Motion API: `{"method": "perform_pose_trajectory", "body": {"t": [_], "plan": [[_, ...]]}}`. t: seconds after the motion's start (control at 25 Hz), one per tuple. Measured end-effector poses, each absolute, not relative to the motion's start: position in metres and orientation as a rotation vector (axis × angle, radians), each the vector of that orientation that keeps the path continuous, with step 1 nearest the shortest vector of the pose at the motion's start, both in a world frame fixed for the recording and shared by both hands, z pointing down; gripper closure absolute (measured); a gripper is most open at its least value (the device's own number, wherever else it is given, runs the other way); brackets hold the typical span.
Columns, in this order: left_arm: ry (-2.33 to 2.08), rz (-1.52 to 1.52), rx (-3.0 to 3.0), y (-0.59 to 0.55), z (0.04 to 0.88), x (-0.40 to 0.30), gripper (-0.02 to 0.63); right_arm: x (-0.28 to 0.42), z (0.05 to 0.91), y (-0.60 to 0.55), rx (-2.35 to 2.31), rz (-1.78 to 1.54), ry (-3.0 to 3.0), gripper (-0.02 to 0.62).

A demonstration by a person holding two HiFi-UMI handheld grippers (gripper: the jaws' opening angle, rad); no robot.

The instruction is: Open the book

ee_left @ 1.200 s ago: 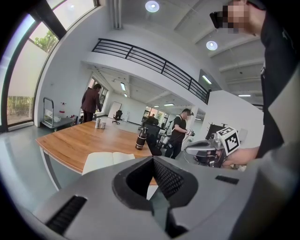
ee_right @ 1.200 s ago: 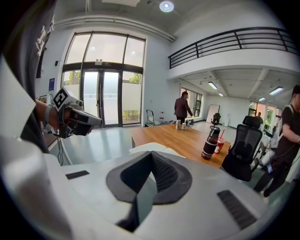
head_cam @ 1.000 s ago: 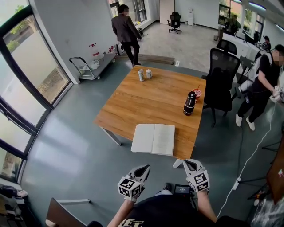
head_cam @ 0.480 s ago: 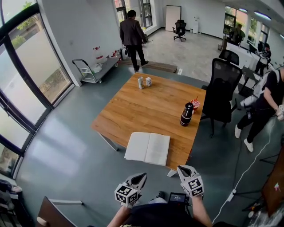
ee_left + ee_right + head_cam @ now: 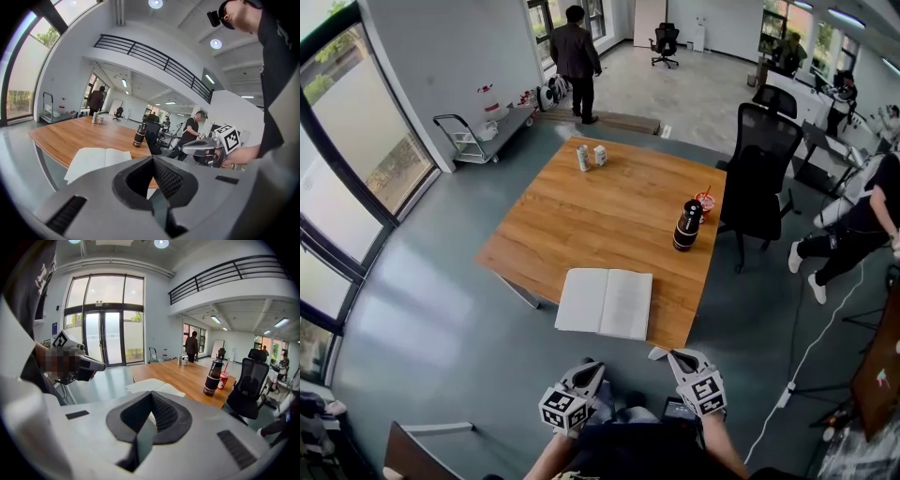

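left gripper (image 5: 591, 370) and right gripper (image 5: 672, 357): pale grey shells, each tapering to a wedge nose. each has a white cube (image 5: 563, 411) with black square markers at the rear. pads (image 5: 167, 178) are dark and ribbed, set in a black recess. dark slot vents (image 5: 65, 214) sit on top of the shell. person wears a black top (image 5: 637, 452) with pale print.

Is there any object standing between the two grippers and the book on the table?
Nothing visible. The book lies open at the table's near edge, straight ahead of the left gripper and the right gripper.
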State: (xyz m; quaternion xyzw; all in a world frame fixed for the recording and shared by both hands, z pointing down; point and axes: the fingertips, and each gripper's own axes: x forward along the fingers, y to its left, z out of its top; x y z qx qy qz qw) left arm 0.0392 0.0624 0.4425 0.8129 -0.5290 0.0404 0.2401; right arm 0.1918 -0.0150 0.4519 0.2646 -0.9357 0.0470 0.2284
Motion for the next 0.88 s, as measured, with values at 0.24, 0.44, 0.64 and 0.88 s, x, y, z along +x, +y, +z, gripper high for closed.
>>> {"method": "perform_pose_trajectory", "body": {"t": [0.24,0.44,0.64,0.88], "plan": [[-1.385,0.077,2.271,0.028,0.449,0.024,0.601,0.185,0.461,-0.028,0.778,0.164,-2.498,0.606],[-1.346,0.051,2.315,-0.010,0.443,-0.004,0.601,0.158,0.454,-0.063,0.839,0.157,-2.472,0.606],[-1.322,0.066,2.356,-0.048,0.438,-0.049,0.601,0.110,0.448,-0.095,0.849,0.132,-2.473,0.606],[-1.300,0.075,2.368,-0.087,0.438,-0.102,0.601,0.062,0.450,-0.129,0.883,0.132,-2.458,0.606]]}}
